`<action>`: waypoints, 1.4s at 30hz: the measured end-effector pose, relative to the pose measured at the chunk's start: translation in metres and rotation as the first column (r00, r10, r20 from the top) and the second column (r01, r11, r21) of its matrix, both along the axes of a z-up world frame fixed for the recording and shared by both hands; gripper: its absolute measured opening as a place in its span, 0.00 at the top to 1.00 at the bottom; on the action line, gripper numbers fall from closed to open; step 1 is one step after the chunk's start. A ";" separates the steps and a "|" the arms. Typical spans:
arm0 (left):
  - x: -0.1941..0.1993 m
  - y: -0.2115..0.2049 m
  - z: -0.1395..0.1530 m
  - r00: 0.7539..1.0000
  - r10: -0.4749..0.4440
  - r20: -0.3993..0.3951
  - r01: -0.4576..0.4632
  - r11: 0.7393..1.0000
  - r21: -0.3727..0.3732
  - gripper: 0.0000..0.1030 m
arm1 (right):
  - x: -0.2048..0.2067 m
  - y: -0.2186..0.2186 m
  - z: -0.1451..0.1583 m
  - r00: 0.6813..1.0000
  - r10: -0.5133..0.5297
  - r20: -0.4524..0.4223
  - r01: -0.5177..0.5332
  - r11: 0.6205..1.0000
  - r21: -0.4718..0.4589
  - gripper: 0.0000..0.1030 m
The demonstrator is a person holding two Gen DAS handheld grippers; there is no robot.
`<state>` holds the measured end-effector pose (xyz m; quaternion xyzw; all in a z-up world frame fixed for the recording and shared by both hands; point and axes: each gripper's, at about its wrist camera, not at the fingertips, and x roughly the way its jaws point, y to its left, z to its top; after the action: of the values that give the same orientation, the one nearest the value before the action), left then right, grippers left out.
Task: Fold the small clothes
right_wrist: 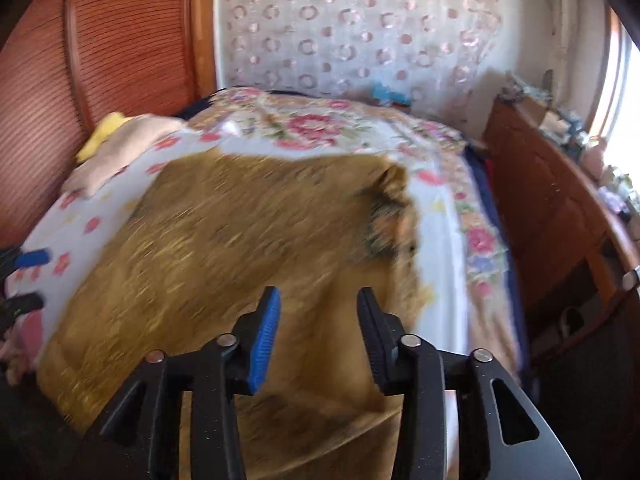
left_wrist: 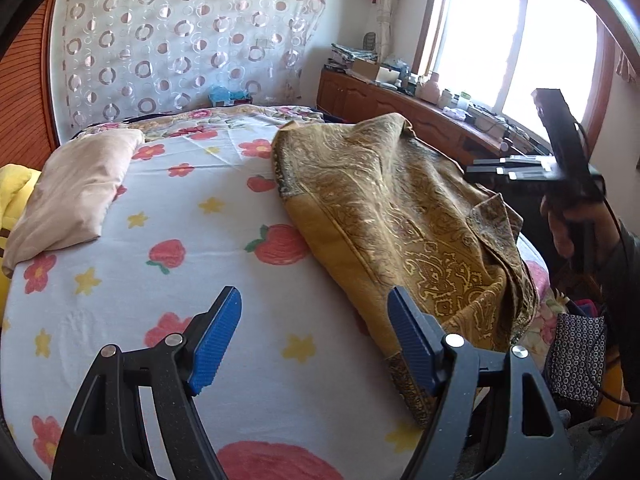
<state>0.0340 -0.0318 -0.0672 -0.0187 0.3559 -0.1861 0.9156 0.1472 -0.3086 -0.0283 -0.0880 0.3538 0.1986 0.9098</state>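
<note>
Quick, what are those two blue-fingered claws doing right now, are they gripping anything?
Left gripper: open wide, holding nothing; it hovers by the edge of the gold patterned cloth.
Right gripper: partly open above that cloth, gripping nothing.

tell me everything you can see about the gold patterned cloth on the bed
The gold cloth is a woven-looking fabric with paisley scrollwork and a plain mustard border band. It lies rumpled and partly folded over itself on the flowered bedsheet, toward the bed's window side, one corner humped up at the far end. Neither tongs grips it; the left tongs hover open beside its near edge.
</note>
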 end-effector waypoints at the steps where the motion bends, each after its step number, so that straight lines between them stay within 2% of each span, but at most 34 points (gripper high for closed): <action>1: 0.000 -0.003 0.000 1.000 -0.006 -0.001 0.006 1.000 0.006 0.26 | -0.007 0.000 -0.003 1.000 0.022 -0.014 -0.022 1.000 0.004 0.53; 5: -0.001 -0.008 -0.001 1.000 -0.016 -0.010 0.016 1.000 0.012 0.26 | -0.017 0.022 -0.025 0.995 0.082 -0.055 -0.082 0.997 -0.002 0.49; 9: -0.004 -0.013 -0.003 0.999 -0.029 -0.015 0.029 0.999 0.018 0.26 | -0.014 0.029 -0.042 0.995 0.045 -0.088 -0.050 0.998 -0.048 0.49; 12: -0.003 -0.015 -0.005 0.999 -0.039 -0.019 0.039 0.999 0.017 0.26 | -0.031 0.017 -0.044 0.996 0.037 -0.087 -0.041 0.998 -0.045 0.49; 13: -0.003 -0.015 -0.006 0.999 -0.043 -0.021 0.043 0.999 0.014 0.26 | -0.039 0.014 -0.041 0.995 0.037 -0.093 -0.042 0.998 -0.046 0.56; 15: -0.003 -0.016 -0.006 0.999 -0.047 -0.024 0.047 0.999 0.008 0.26 | -0.047 0.005 -0.043 0.994 0.047 -0.098 -0.052 0.998 -0.043 0.76; 16: -0.003 -0.017 -0.007 0.999 -0.048 -0.025 0.048 0.999 0.007 0.26 | -0.051 0.000 -0.043 0.994 0.045 -0.097 -0.050 0.997 -0.050 0.90; 17: -0.004 -0.017 -0.007 0.998 -0.049 -0.026 0.050 0.999 0.005 0.26 | -0.054 -0.004 -0.042 0.994 0.039 -0.099 -0.044 0.998 -0.053 0.93; 24: -0.005 -0.024 -0.011 0.996 -0.078 -0.052 0.078 0.997 0.000 0.26 | -0.102 -0.052 -0.010 0.998 -0.014 -0.061 0.013 1.000 -0.008 0.93; 28: -0.008 -0.031 -0.013 0.991 -0.111 -0.075 0.111 0.994 0.000 0.26 | -0.128 -0.081 -0.009 0.995 -0.063 -0.080 0.065 0.998 0.021 0.93; 31: -0.012 -0.033 -0.016 0.984 -0.143 -0.102 0.140 0.990 -0.030 0.26 | -0.131 -0.088 -0.007 0.992 -0.112 -0.054 0.113 0.993 0.017 0.76; 33: -0.015 -0.033 -0.018 0.982 -0.149 -0.116 0.146 0.989 -0.033 0.26 | -0.129 -0.088 -0.006 0.991 -0.132 -0.032 0.134 0.990 0.043 0.75; 36: -0.020 -0.031 -0.019 0.979 -0.157 -0.129 0.153 0.987 -0.038 0.36 | -0.123 -0.086 -0.009 0.988 -0.156 -0.019 0.157 0.986 0.056 0.71; 39: -0.025 -0.031 -0.019 0.973 -0.183 -0.142 0.176 0.982 -0.064 0.55 | -0.121 -0.077 -0.019 0.986 -0.169 0.000 0.169 0.985 0.043 0.71; 41: -0.028 -0.035 -0.020 0.965 -0.205 -0.160 0.197 0.978 -0.069 0.73 | -0.117 -0.067 -0.029 0.983 -0.186 0.010 0.185 0.982 0.029 0.71; 42: -0.030 -0.038 -0.021 0.962 -0.216 -0.170 0.207 0.976 -0.068 0.77 | -0.118 -0.068 -0.033 0.980 -0.198 0.013 0.198 0.980 0.020 0.71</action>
<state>0.0041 -0.0696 -0.0887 -0.0197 0.4307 -0.2893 0.8547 0.0287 -0.3766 -0.0609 -0.0453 0.3523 0.1098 0.9283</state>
